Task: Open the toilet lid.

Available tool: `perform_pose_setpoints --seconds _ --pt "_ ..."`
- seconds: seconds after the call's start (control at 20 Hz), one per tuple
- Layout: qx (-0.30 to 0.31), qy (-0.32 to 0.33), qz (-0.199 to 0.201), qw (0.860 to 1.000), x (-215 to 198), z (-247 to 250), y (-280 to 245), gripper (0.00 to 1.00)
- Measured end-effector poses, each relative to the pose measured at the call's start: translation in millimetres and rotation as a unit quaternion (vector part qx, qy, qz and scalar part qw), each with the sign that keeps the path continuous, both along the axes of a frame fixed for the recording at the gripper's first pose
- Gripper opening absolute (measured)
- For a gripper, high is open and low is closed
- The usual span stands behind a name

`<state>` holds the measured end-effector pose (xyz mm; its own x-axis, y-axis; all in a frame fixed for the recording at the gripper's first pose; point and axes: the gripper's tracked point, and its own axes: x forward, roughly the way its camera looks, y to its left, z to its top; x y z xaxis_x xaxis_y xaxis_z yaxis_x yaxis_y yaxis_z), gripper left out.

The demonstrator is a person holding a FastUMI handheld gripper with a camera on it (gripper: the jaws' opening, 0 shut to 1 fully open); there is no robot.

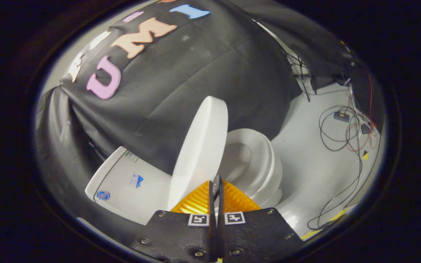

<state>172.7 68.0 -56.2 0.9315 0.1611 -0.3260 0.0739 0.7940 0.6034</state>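
The white toilet lid (199, 146) stands raised, nearly upright, between the tank (122, 182) and the seat. The white seat ring and bowl (265, 160) lie uncovered on the lid's other side. My gripper (216, 181) is shut, its two fingers pressed together with nothing between them. The fingertips sit right at the lid's near edge, in front of the seat. Whether they touch the lid I cannot tell. The lid's nearest part is hidden behind the fingers.
Black cloth hangs behind the toilet as the booth's wall. The pale floor (305, 160) runs beside the bowl. Several loose cables and small boxes (345, 131) lie on it farther off, near the booth's edge.
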Motion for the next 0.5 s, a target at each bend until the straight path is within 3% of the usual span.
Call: perform_pose_setpoints --seconds 0.5 --pt "-0.071 -0.045 0.019 0.996 -5.7 41.0 21.3 0.02"
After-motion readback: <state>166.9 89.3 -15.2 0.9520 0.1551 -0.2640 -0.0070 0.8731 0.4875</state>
